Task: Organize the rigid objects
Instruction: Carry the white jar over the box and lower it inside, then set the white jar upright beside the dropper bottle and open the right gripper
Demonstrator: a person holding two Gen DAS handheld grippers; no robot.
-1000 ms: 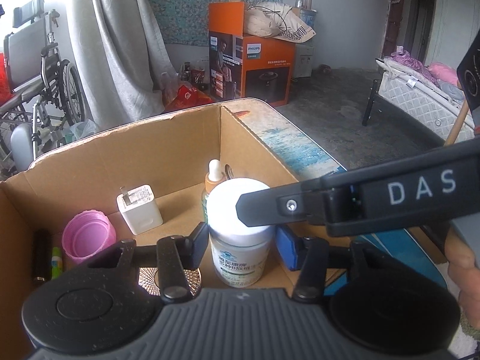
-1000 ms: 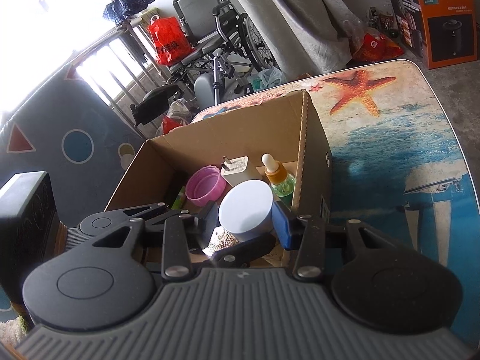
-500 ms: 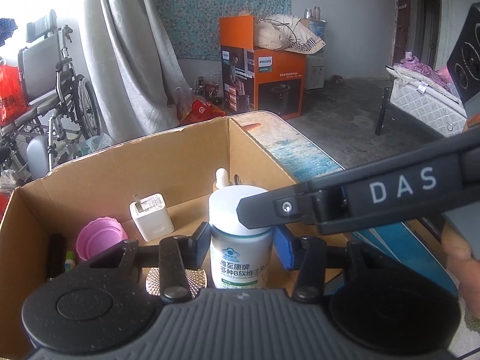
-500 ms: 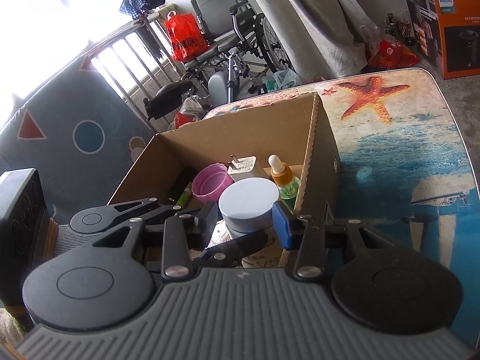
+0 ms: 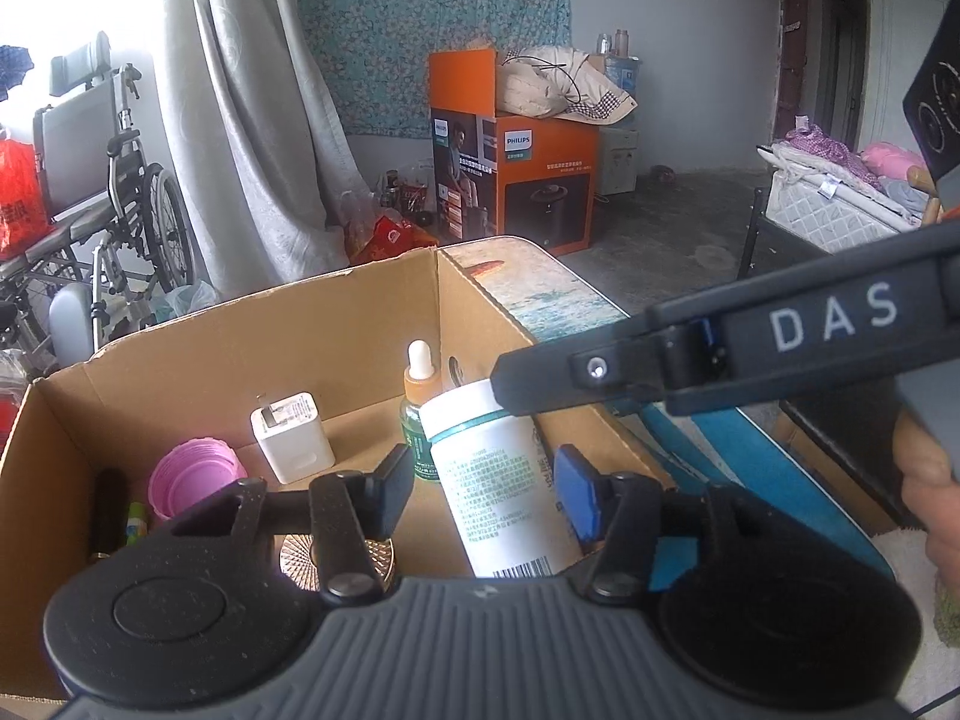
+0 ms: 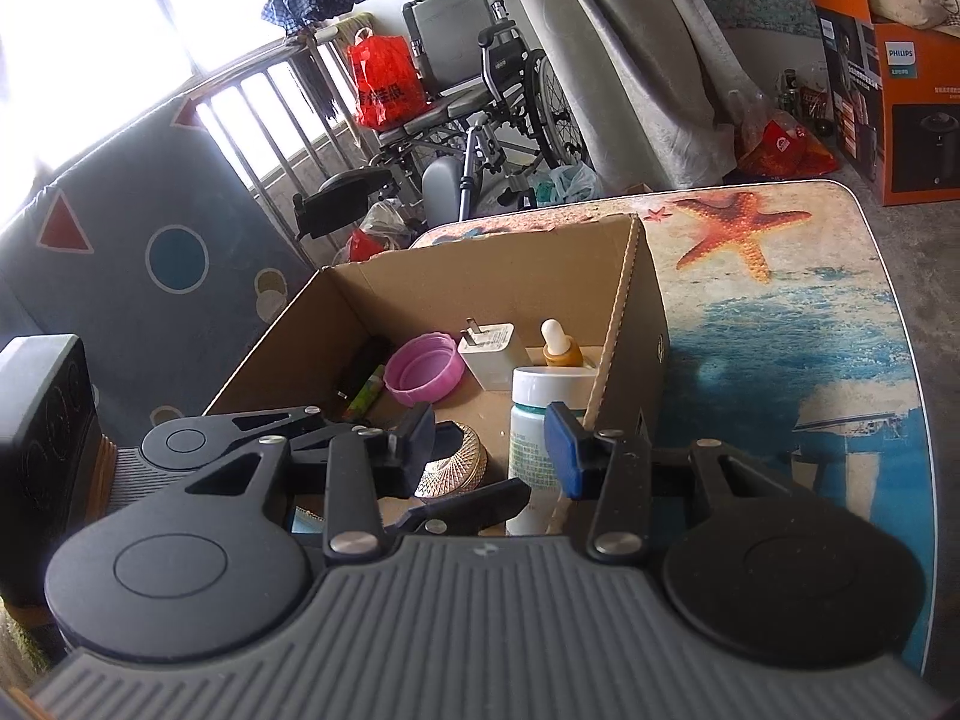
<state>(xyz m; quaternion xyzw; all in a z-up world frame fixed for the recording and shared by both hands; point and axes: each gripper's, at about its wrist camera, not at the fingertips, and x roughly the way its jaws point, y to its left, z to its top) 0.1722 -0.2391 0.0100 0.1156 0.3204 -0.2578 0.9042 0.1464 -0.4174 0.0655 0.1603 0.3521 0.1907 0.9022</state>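
Note:
A white jar with a teal band leans to the right inside the cardboard box, against its right wall. My left gripper straddles it with its jaws opening. The black left pad stands clear of the jar and the blue pad is close by its right side. A finger of my right gripper reaches in from the right, its tip over the jar's lid. In the right wrist view the right gripper hovers open above the box and jar, gripping nothing.
The box also holds a white charger, a pink cap, a dropper bottle, a gold disc and a dark tube. It sits on a starfish-print table. A wheelchair stands beyond.
The jar stood upright between the left pads; now it tilts right and the left jaws are wider apart. The right gripper has lifted a little and rolled.

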